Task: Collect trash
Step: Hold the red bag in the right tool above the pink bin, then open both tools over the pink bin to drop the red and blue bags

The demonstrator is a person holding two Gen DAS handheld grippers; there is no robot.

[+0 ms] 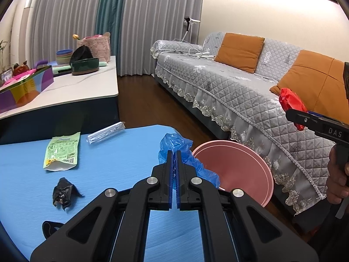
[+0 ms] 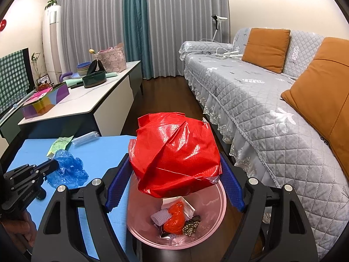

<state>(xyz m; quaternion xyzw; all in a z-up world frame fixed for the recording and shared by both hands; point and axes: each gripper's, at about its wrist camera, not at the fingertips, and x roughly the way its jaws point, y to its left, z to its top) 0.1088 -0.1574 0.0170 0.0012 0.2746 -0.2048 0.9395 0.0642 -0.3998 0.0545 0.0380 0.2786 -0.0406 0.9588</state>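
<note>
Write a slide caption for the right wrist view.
Right tongs hold a red wrapper over the pink bin; left tongs pinch a blue bag.

Left claw (image 1: 174, 152) pinched closed; right claw (image 2: 174, 170) spread wide.

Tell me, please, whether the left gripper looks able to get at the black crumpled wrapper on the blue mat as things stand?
Probably not yet: the left gripper is shut on the blue plastic bag. The black crumpled wrapper lies uncovered on the blue mat, so the way looks free once the bag is dropped.
</note>
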